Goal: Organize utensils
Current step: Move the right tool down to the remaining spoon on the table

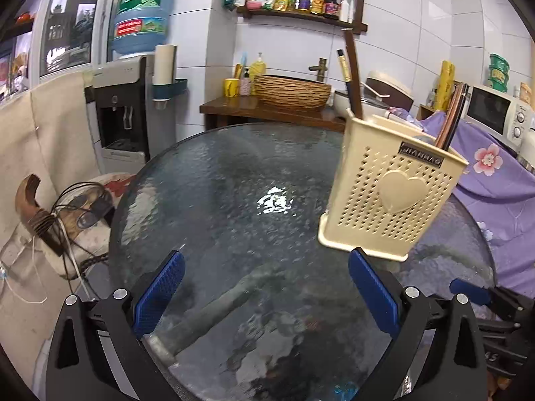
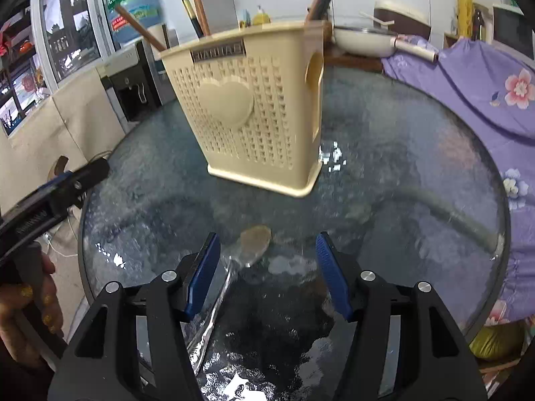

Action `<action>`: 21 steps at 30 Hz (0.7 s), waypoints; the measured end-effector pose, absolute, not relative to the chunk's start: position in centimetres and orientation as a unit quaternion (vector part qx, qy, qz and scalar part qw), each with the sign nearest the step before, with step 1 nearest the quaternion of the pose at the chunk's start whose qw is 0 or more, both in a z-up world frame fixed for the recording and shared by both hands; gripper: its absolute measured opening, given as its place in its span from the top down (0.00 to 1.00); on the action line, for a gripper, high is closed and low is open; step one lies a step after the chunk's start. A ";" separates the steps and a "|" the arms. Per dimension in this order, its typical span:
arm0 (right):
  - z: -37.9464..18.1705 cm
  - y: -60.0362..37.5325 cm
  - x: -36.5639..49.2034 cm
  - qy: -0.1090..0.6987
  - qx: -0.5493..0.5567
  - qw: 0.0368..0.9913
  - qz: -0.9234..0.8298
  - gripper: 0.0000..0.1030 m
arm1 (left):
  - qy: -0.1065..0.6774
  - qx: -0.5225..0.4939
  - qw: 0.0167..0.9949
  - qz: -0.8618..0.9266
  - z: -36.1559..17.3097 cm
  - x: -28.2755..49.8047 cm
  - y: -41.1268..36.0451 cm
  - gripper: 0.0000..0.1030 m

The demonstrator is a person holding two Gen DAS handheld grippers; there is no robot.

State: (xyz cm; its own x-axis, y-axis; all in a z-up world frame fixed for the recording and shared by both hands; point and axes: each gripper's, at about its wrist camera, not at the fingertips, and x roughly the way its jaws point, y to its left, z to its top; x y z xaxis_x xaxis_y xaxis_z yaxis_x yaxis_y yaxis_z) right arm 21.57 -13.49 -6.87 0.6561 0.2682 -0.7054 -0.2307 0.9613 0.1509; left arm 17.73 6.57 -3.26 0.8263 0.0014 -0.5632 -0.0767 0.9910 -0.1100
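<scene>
Right hand-held gripper (image 2: 267,274) open over spoon (image 2: 240,257) | holder (image 2: 257,117) beyond

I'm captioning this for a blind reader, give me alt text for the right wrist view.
The right tool hangs open over a metal spoon lying on a round glass table. Behind it stands a cream perforated utensil holder with chopsticks inside.

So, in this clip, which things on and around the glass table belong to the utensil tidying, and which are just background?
Part of the job:
- metal spoon lying on the glass table
- cream utensil holder, chopsticks already in it
- right gripper, open over the spoon
- left gripper, open, empty

Just lying about:
- water dispenser
- wicker basket
- microwave
- purple floral cloth
</scene>
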 end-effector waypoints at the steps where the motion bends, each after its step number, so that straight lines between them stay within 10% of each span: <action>1: -7.4 -13.4 21.6 0.398 0.026 0.907 0.137 0.42 | 0.296 -0.066 0.953 0.024 -3.4 17.6 6.8 0.07; 21: -9.6 -8.9 22.6 0.437 -0.042 0.889 0.127 0.42 | 0.312 -0.079 0.946 0.035 -4.6 16.9 8.1 0.07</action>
State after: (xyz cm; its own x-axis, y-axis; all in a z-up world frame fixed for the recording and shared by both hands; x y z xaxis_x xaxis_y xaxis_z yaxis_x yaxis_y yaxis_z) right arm 22.58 -8.91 -9.62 0.5851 0.1900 -0.7884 -0.2630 0.9641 0.0372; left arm 16.92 8.07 -4.61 0.8025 0.0174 -0.5964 -0.1156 0.9852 -0.1268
